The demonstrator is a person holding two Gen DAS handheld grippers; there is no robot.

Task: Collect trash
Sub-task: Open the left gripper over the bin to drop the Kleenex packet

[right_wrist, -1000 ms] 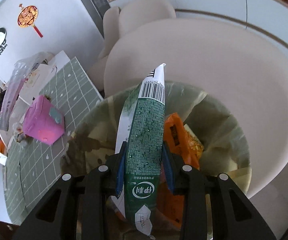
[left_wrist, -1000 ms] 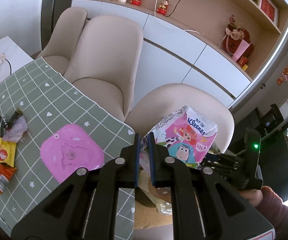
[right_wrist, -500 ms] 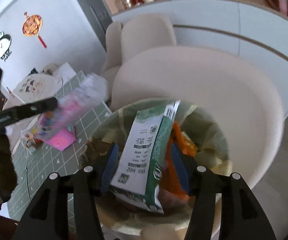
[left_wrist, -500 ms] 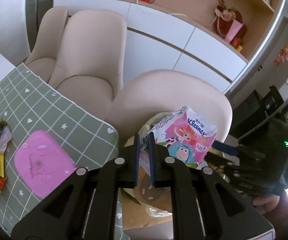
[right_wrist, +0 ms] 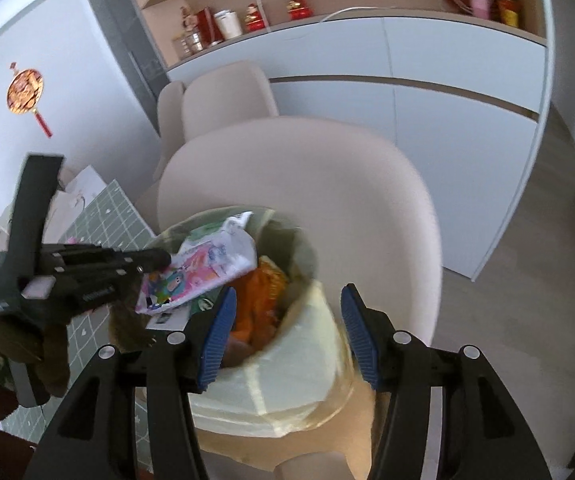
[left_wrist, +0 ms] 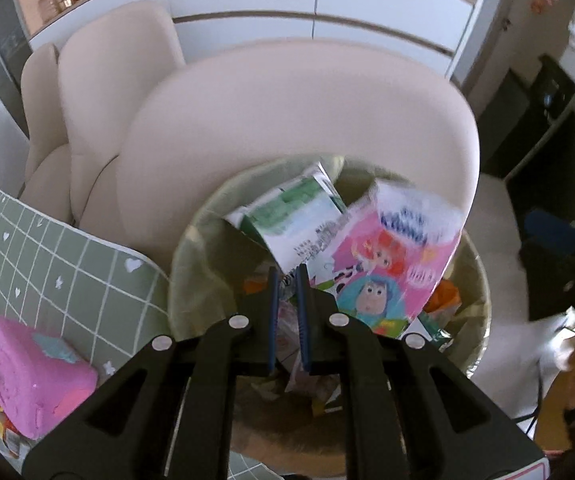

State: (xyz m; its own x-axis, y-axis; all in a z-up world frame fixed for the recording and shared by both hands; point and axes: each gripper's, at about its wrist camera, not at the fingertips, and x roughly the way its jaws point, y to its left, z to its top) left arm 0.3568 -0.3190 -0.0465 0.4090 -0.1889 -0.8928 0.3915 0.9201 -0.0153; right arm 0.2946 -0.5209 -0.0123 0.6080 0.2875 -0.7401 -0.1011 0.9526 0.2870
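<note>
Pinching one corner of the Kleenex tissue pack [left_wrist: 387, 264] in my nearly closed left gripper [left_wrist: 287, 276], I held it tilted over the lined trash bin [left_wrist: 191, 256]. It was pink, crumpled, printed with cartoon figures. My right gripper [right_wrist: 287, 332] gaped wide and empty above the bin's rim.

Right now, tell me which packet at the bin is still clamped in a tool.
The pink cartoon tissue packet, pinched by the left tool. The green-and-white carton lies loose in the bin.
</note>
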